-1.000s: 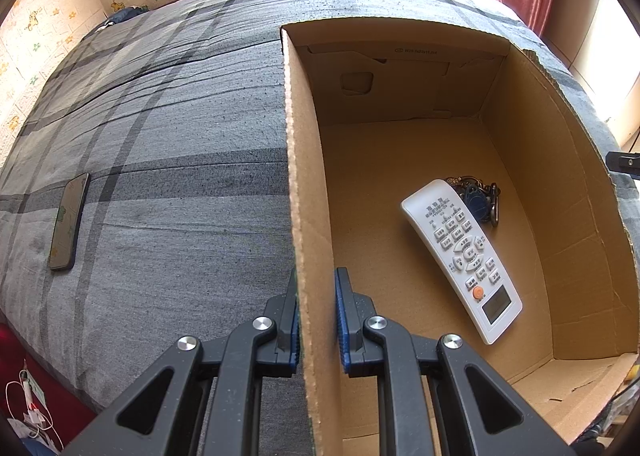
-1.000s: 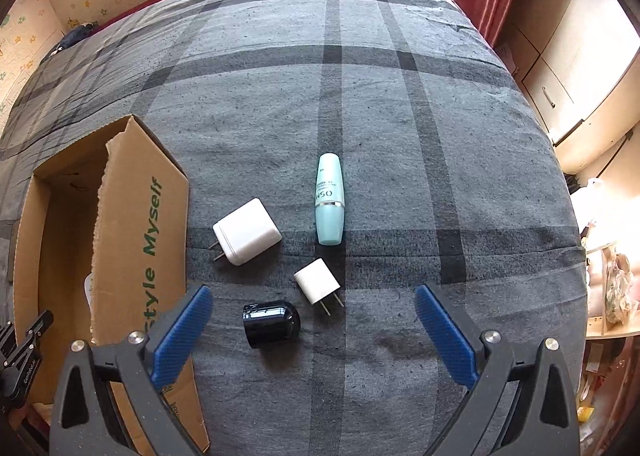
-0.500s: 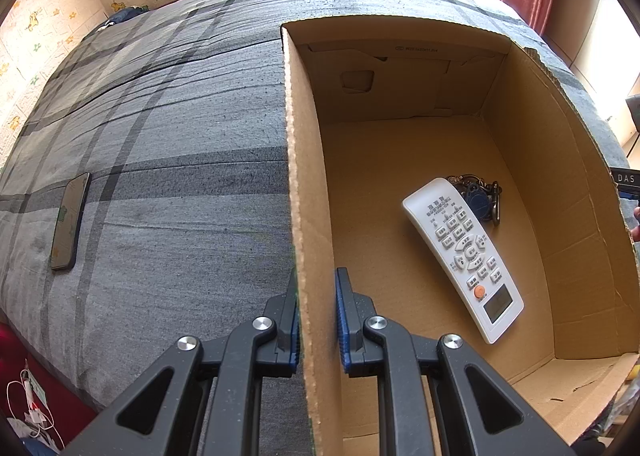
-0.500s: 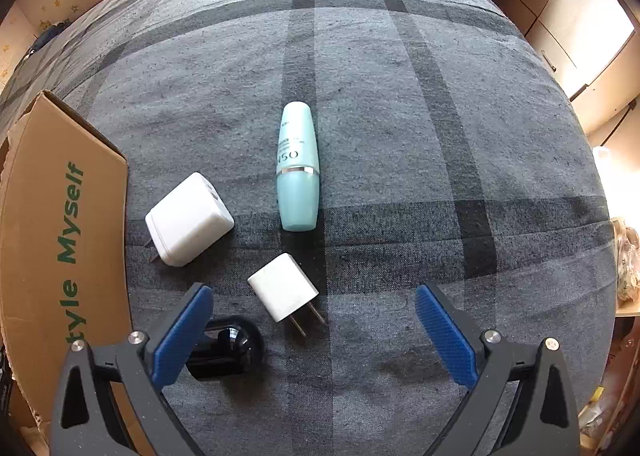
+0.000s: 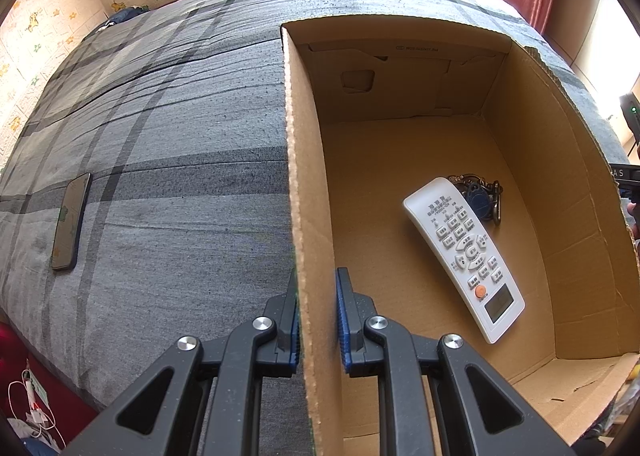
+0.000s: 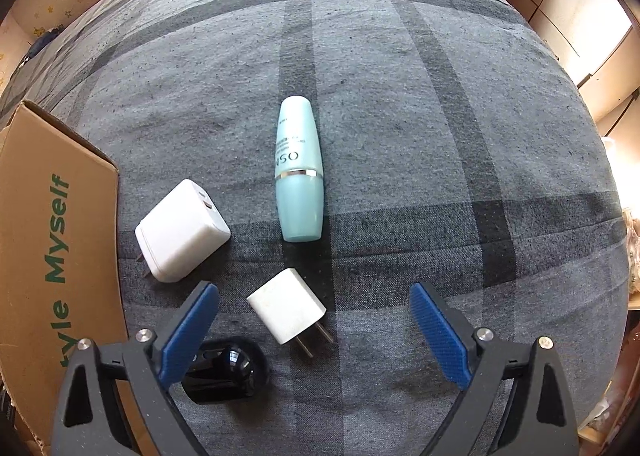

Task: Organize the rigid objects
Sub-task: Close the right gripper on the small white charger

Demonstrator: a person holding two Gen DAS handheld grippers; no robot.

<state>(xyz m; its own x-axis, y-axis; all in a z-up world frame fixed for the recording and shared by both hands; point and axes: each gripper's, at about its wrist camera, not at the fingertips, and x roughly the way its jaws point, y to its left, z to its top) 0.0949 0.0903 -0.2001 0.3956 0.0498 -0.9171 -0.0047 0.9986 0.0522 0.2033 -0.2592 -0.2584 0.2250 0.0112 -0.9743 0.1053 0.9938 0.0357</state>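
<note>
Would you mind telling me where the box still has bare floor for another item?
Inside the cardboard box, floor is bare between the clamped left wall and the remote, and towards the far wall. It is crowded where the keys lie against the remote, near the right wall.

Cardboard box point(image 5: 304, 184) sits on the bed point(image 5: 168, 160); remote point(image 5: 464, 256) lies inside it, keys point(image 5: 482, 194) tucked behind its far end. Phone point(image 5: 70, 222) lies well left of box. Right of box: large charger point(image 6: 182, 230), bottle point(image 6: 298, 172) beside it, small charger point(image 6: 288, 306) nearer, round case point(image 6: 228, 374) nearest.
</note>
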